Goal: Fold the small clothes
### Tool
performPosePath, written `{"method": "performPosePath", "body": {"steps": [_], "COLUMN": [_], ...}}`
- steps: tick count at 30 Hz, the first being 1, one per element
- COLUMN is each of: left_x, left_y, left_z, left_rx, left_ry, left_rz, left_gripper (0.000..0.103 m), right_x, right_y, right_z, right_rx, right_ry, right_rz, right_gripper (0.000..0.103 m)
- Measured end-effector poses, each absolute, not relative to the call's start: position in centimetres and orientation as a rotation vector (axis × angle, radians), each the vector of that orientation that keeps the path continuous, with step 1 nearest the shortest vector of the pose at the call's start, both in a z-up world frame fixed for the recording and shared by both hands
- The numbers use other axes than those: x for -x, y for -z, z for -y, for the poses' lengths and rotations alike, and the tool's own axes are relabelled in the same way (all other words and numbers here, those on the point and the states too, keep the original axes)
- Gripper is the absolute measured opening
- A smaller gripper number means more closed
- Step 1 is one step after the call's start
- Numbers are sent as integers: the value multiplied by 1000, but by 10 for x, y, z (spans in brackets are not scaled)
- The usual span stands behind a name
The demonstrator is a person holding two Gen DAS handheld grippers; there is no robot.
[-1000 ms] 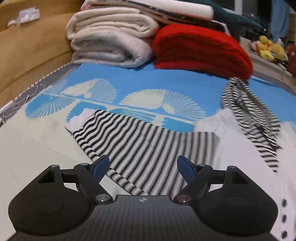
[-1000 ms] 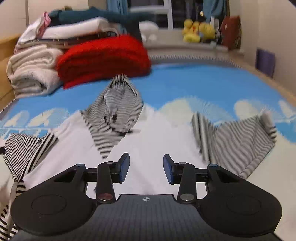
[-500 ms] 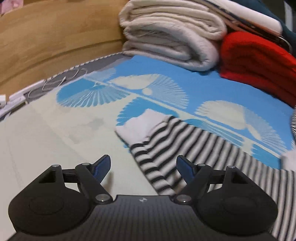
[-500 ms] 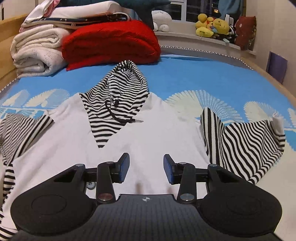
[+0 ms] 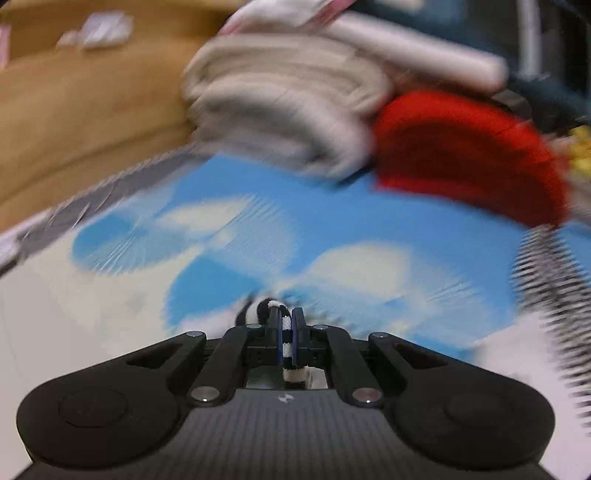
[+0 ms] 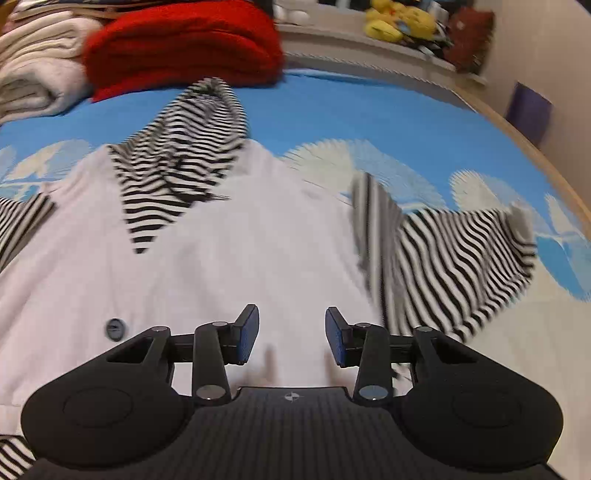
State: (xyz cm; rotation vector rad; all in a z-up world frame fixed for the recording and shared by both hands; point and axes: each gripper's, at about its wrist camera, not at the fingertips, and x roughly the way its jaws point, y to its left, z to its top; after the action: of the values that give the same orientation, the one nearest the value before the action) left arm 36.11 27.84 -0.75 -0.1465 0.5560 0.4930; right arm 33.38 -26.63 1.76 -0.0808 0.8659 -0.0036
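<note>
The left tool (image 5: 287,334) was clamped on a fold of black-and-white striped sleeve (image 5: 285,338), the cloth pinched between its blue pads, its jaws having just closed; this view was heavily blurred. The right tool (image 6: 291,338) hung with its jaws partly apart, having just narrowed, nothing between them, above the white body of a small hooded top (image 6: 229,266). That top lay spread flat on a bed sheet (image 6: 369,114) printed blue with pale fan shapes. Its hood (image 6: 184,147) and both sleeves were striped black and white, the other sleeve (image 6: 454,258) splayed to the right. A dark round button (image 6: 115,328) sat on the white front. Behind lay a folded red knit (image 6: 177,44) beside cream blankets (image 6: 37,74), and yellow plush toys (image 6: 399,20) on a ledge. No readable writing showed.
</note>
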Motion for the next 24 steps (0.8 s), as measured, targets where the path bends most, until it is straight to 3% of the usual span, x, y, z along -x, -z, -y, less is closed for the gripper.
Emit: {"method": "performPosePath", "body": {"steps": [1,3,7,8,9,11,15,18,24], "left_x": [-358,-349,-323,-318,-315,-300,-297,-314,-359], "left_y": [-6,-31,-41,-34,-25,-14,-21,-24,21], "left_z": [-255,-193,-45,-12,18,59,44,-2,-106], "left_rx": [145,121,100,103,80,-13,9,28,140], "left_ry": [-438,-302,79,195,311,350,293,113,-226], "left_rz": [-527,-484,-537,-614,-708,-779,-806,-793,-984], "left_gripper": [4,4,6,13,33,34,36,46,46], "right_x": [-334,-336,-335,-335,-334,-334,-336,-339,-352], "right_y": [-19,-21,-27,-29,-31,-32,-27,-22,11], "right_z": [273,289,318,322,327,336,345,344,332], "right_rx": [59,5,-114,-135,-165,-227,-324,-378,-376], "right_ry": [23,57,99,102,99,96,70,27,91], "right_rz": [-871,-881,-879,-877,-875,-875,-900,-934,-1090], "right_gripper": [18,8,6,6,8,8,23,24,32]}}
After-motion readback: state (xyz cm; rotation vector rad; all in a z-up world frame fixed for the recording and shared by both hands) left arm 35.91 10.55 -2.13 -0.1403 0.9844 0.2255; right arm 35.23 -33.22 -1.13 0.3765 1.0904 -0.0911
